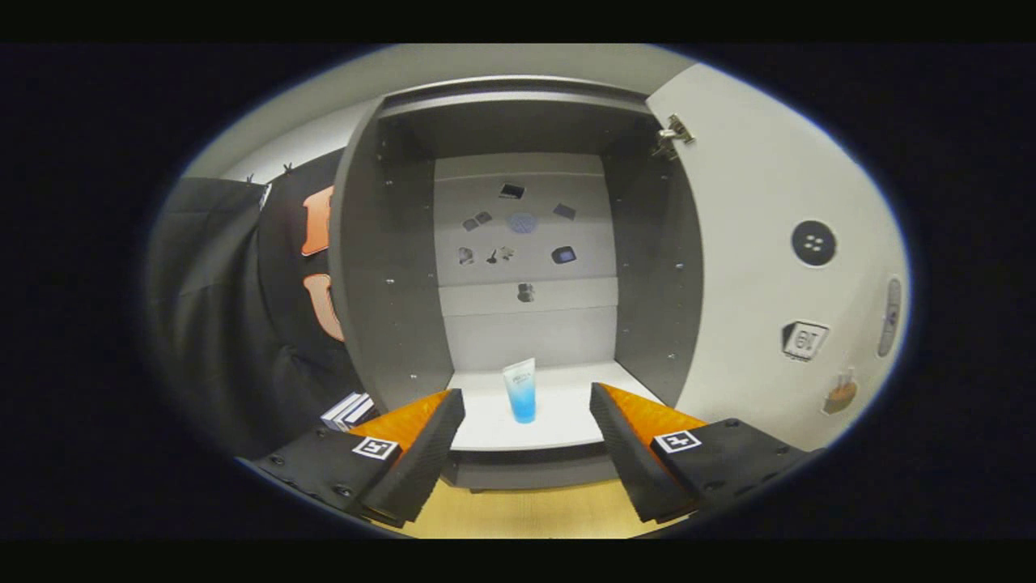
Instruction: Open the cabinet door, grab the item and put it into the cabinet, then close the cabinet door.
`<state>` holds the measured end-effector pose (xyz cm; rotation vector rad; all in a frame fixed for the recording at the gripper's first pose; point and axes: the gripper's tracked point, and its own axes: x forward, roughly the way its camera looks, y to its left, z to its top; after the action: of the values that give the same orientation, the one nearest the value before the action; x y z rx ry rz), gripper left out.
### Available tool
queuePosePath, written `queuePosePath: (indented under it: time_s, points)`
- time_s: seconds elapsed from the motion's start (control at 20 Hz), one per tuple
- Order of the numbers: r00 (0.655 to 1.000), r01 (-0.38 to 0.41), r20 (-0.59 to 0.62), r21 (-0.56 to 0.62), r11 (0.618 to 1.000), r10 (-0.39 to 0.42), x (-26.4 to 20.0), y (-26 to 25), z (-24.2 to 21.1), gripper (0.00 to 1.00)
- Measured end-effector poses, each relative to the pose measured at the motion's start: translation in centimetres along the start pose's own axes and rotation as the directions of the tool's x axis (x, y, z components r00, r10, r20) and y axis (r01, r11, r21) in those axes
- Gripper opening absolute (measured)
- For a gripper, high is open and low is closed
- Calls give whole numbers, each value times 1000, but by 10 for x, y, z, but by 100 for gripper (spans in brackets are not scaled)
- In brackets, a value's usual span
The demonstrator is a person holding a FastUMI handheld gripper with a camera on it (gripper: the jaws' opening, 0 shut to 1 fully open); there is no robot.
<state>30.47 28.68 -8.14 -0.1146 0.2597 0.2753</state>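
The cabinet point(388, 267) stands straight ahead with its door point(769, 267) swung wide to the right, hinge point(672, 136) showing at the top. A small blue-and-white tube point(520, 391) stands upright on its cap on the cabinet's white bottom shelf point(558, 421), near the front edge. My gripper point(526, 441) is open, its fingers spread wide with nothing between them. The tube sits just beyond the fingertips, in line with the gap and apart from both fingers.
Several small stickers dot the cabinet's back panel point(522, 227). The open door carries a round dark knob point(813, 243), a handle point(890, 316) at its far edge and some stickers. A small white box point(348, 410) lies left of the cabinet. A wooden tabletop point(518, 510) lies below the fingers.
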Motion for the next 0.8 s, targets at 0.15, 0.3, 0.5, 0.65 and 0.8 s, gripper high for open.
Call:
queuePosePath:
  time_s: [0.15,0.3,0.5,0.65,0.8]
  points:
    - [999,41,24,5,999,-41,-52,-15,-9,99]
    - [996,84,37,14,996,-84,-100,-36,-22,99]
    - [994,103,46,34,994,-104,-157,-67,-34,99]
    - [993,107,47,58,993,-110,-188,-103,-38,99]
    - [992,116,45,62,991,-119,-212,-145,-41,99]
